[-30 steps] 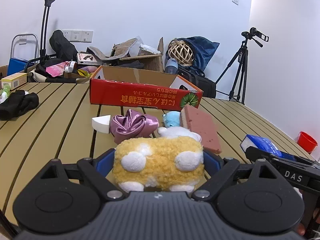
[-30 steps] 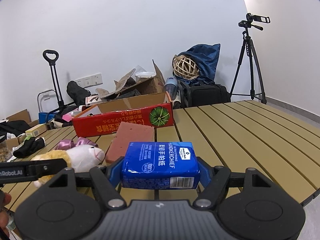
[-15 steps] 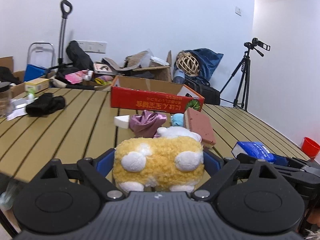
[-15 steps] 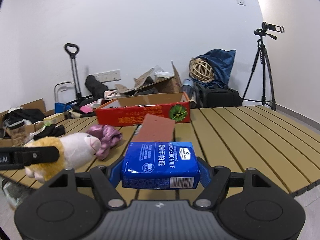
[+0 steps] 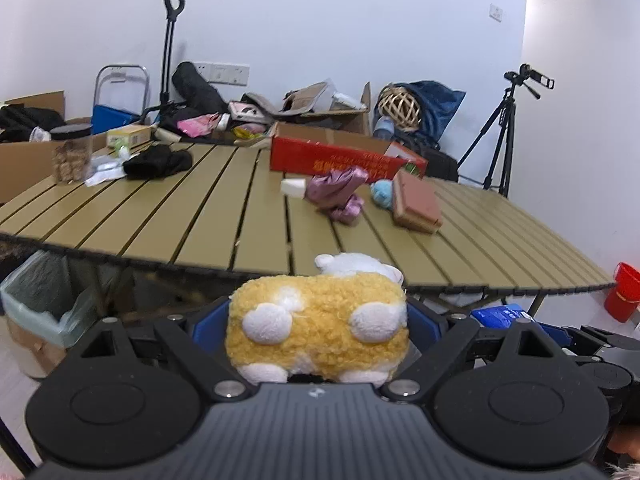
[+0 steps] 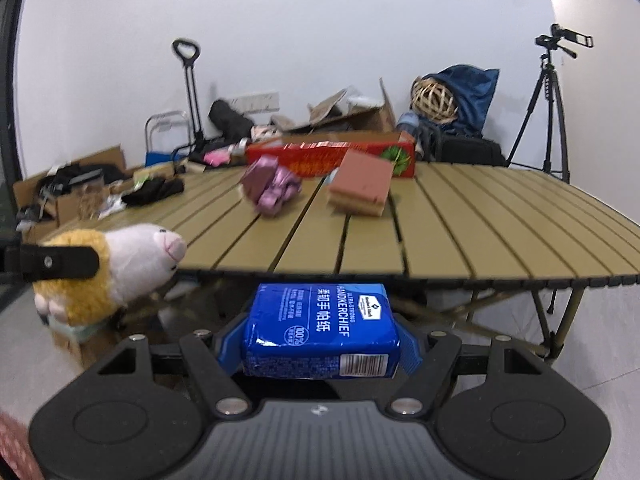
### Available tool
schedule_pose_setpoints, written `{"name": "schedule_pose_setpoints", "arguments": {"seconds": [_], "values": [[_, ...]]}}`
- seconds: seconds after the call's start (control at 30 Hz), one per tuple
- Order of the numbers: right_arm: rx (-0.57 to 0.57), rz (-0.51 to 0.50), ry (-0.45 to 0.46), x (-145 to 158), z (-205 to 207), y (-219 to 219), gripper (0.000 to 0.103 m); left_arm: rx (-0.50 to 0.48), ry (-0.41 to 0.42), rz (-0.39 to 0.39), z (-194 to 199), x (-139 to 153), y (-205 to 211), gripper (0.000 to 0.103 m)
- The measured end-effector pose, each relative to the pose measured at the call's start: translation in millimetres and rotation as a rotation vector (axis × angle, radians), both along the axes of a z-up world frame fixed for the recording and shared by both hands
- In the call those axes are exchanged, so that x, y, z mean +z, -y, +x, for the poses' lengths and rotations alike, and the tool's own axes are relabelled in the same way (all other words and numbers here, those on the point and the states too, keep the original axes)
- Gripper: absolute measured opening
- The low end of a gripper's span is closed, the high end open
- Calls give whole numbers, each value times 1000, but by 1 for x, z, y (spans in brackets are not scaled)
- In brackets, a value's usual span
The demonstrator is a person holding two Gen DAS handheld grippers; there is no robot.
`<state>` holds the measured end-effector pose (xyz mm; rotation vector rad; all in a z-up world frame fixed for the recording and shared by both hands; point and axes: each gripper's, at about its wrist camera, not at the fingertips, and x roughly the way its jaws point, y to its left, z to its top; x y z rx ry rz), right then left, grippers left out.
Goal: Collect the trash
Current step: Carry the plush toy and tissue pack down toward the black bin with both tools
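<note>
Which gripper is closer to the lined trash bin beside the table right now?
Left. The left gripper, holding the plush toy, is just right of the trash bin. The right gripper, holding the tissue pack, is farther right, beyond the left.

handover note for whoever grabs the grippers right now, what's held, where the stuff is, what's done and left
Left gripper: shut on the yellow and white plush toy, held off the near edge of the slatted table.
Right gripper: shut on the blue tissue pack, also off the table.
Lined bin stands on the floor at the left of the table.
Done: both items picked up.
Left: drop both, then the purple cloth, brick-coloured sponge, white wedge and small blue toy on the table.
</note>
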<state>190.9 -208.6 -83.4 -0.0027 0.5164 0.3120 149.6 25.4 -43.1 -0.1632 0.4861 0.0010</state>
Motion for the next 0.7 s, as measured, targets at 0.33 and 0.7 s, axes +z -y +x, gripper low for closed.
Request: {"name": "schedule_pose_setpoints", "arguments": {"seconds": [0.33, 0.7], "values": [[74, -93, -134, -40, -15, -25, 72, 53, -81, 42, -22, -31, -17, 91], [114, -157, -256, -84, 3, -59, 72, 125, -174, 58, -22, -66, -44, 91]]}}
